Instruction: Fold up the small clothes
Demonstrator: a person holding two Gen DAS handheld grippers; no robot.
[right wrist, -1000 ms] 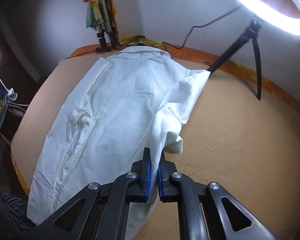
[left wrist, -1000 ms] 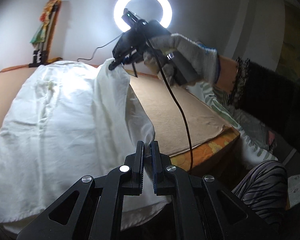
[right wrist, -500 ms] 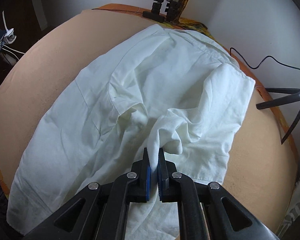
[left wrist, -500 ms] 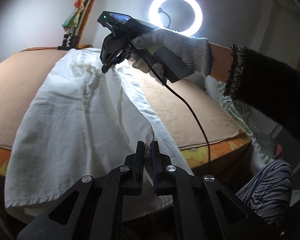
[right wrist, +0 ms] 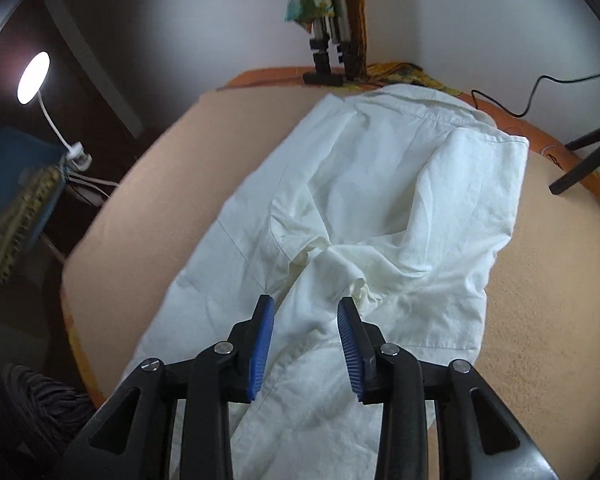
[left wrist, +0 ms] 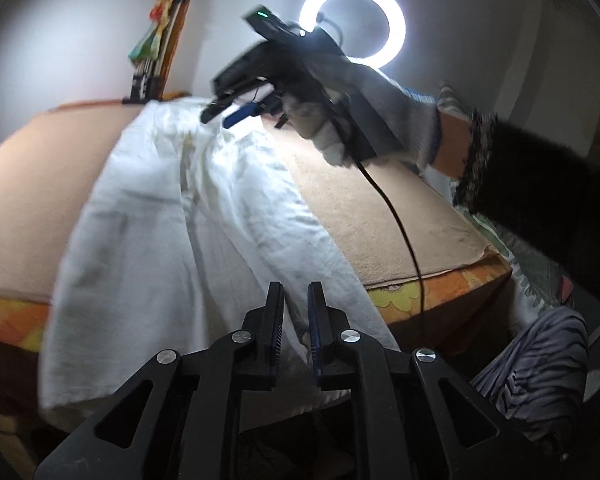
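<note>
One white shirt [right wrist: 380, 208], two tools, two lamps.

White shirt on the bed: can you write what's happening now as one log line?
white shirt: side folded over, on bed | right tool: jaws just opened, cloth released | left tool: jaws just opening

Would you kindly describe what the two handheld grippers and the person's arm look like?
Both grippers, left gripper and right gripper, are black with silver bolts and ribbed blue pads on their fingers. A black cable hangs from the right one. The hand wears a grey knit glove, with a dark fuzzy sleeve.

White shirt [right wrist: 380, 216] lying rumpled, prob. released.
</note>
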